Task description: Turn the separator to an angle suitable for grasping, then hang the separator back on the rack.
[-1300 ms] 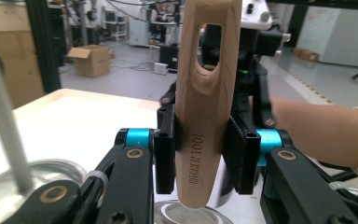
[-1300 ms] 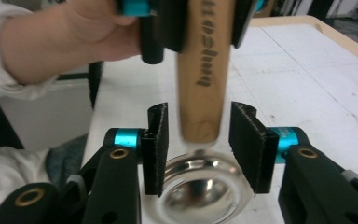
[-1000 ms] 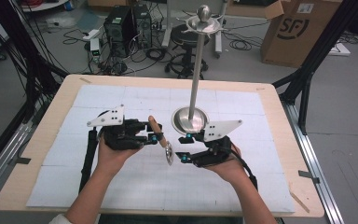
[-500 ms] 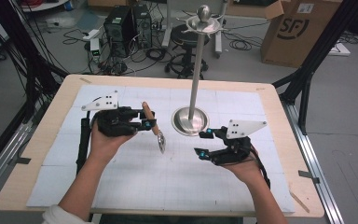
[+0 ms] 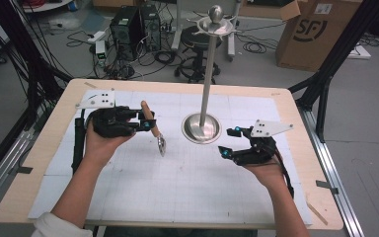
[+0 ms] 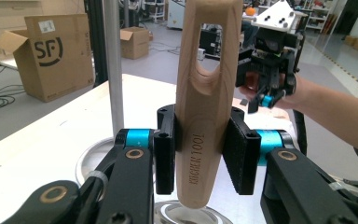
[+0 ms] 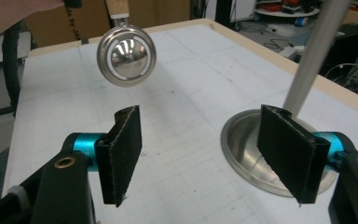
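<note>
High view: the left hand-held gripper (image 5: 145, 123) is clamped on the wooden handle of a utensil (image 5: 151, 127), a wood-handled tool w/ a round metal head that hangs down and fwd of the jaws, off the bench (image 5: 49, 148). The rack stand (image 5: 202, 126), a round steel base w/ a tall pole and hooks at the top, sits to the right of that gripper, near but apart. The right hand-held gripper (image 5: 227, 140) is open, holding nothing, just beside the stand's base on its other side. Step looks like hanging the utensil on the stand: best to raise the handle end toward the top hooks and keep the grip low on the handle so the hole stays free. Left forearm comes in at an angle, wrist cocked inward; right hand is low, palm under its tool.

Left gripper view: both pads squeeze the utensil's handle (image 6: 205, 107) approx mid-length; the slot hole is above the jaws, unobstructed. The pole (image 6: 113, 70) stands left of the jaws, farther off. Keep the handle upright so the slot meets a hook squarely.

Right gripper view: jaws wide apart, empty. The metal head (image 7: 127, 55) hangs ahead and left of them, above the bench; the stand's base (image 7: 256, 149) is behind the right jaw. Could steady the base if it tips.
</note>
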`<state>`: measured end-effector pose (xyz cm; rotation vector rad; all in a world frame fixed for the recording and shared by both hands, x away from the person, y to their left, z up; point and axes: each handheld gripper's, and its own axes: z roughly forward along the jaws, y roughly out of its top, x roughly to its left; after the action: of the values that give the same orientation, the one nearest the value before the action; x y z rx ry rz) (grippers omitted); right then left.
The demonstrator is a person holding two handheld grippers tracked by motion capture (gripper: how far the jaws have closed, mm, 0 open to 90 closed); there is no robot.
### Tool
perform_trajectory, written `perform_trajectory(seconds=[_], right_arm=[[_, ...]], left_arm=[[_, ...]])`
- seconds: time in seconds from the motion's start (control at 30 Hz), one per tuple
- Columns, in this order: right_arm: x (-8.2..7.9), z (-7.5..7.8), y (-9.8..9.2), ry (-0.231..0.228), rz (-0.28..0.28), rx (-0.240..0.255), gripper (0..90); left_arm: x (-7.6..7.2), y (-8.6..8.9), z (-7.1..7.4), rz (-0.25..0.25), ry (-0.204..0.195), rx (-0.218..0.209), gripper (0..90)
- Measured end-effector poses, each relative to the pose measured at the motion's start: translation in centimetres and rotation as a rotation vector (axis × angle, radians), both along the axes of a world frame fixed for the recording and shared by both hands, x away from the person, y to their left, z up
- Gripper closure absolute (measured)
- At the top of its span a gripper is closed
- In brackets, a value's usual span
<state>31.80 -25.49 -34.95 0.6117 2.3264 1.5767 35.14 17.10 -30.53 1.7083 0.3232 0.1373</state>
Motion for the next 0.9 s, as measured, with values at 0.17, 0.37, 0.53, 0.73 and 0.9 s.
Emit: perform_trajectory(seconds=[0.17,0.37,0.53,0.73,0.9], right_arm=[[-0.1,-0.2,-0.9,0.009,-0.041,0.005,26.9],[0.0,-0.7,-1.3,0.023,-0.06,-0.003,25.5],[0.1,-0.7,-1.3,0.025,-0.06,0.0,25.1],[-0.1,-1.1,-1.1,0.04,-0.056,-0.007,25.1],[0.0,-1.1,-1.0,0.031,-0.054,-0.011,25.1]], left_arm=[[0.3,0.3,-0.1,-0.001,-0.001,-0.004,67.8],[0.5,-0.2,0.0,0.0,-0.01,0.004,67.8],[1.1,-0.6,0.7,0.002,-0.017,0.002,67.8],[2.7,-1.2,2.6,-0.01,-0.01,0.002,67.8],[4.2,-2.2,5.1,-0.045,-0.029,0.001,67.8]])
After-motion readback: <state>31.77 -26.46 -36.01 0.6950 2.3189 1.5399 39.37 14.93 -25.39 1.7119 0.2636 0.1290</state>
